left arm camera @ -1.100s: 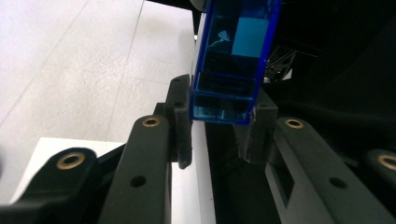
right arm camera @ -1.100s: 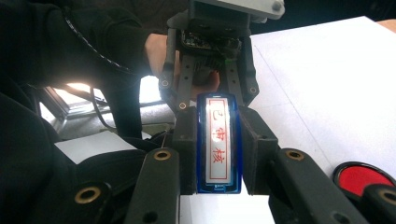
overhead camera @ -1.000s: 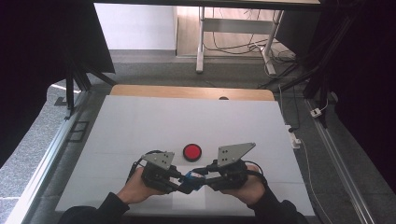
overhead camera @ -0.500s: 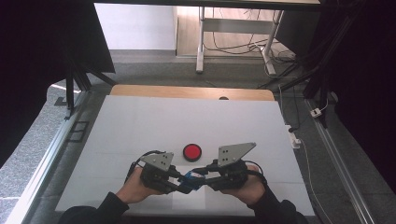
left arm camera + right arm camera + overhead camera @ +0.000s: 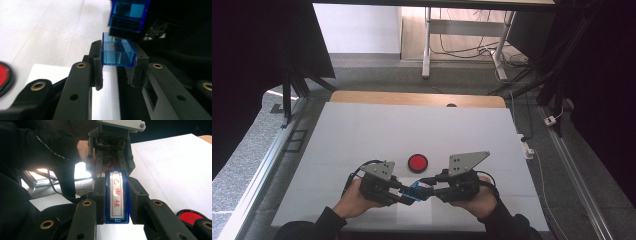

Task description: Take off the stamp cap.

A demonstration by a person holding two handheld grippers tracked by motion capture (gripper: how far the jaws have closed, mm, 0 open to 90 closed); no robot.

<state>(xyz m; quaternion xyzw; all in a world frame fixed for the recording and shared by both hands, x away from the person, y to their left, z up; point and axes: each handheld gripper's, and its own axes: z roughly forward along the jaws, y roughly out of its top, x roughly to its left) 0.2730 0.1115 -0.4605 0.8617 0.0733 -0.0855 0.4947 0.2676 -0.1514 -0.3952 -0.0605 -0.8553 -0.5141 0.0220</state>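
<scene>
Where the white tabletop [image 5: 362, 135] runs out from the person's edge to a bare wooden strip at the far side, both hands rest low near the near edge, tongs pointed at each other.

Left tongs [image 5: 404, 196]: grey three-cornered plate on top, held in the left hand [image 5: 349, 202]. From the left gripper view, the black jaws are clamped on a small clear blue cap [image 5: 117, 51], an open-topped rectangular shell gripped by its two short sides. It is held just clear of the tabletop.

Right tongs [image 5: 428, 186]: larger grey plate on top, held in the right hand [image 5: 479, 200]. From the right gripper view, the jaws are closed on a blue stamp [image 5: 117, 196], a long narrow block gripped along its sides. Its white face is turned to the camera, with a red border and red characters.

Both blue pieces meet midway between the hands in the high view, just off the tabletop. From the left gripper view the stamp [image 5: 128, 13] hangs right above the cap, close; I cannot tell whether they touch.

Red round pad [image 5: 417, 162]: lies flat on the tabletop just beyond the tongs' tips, apart from them. Its edge also shows at the left of the left gripper view [image 5: 3, 75] and at the lower right of the right gripper view [image 5: 191, 216].
</scene>
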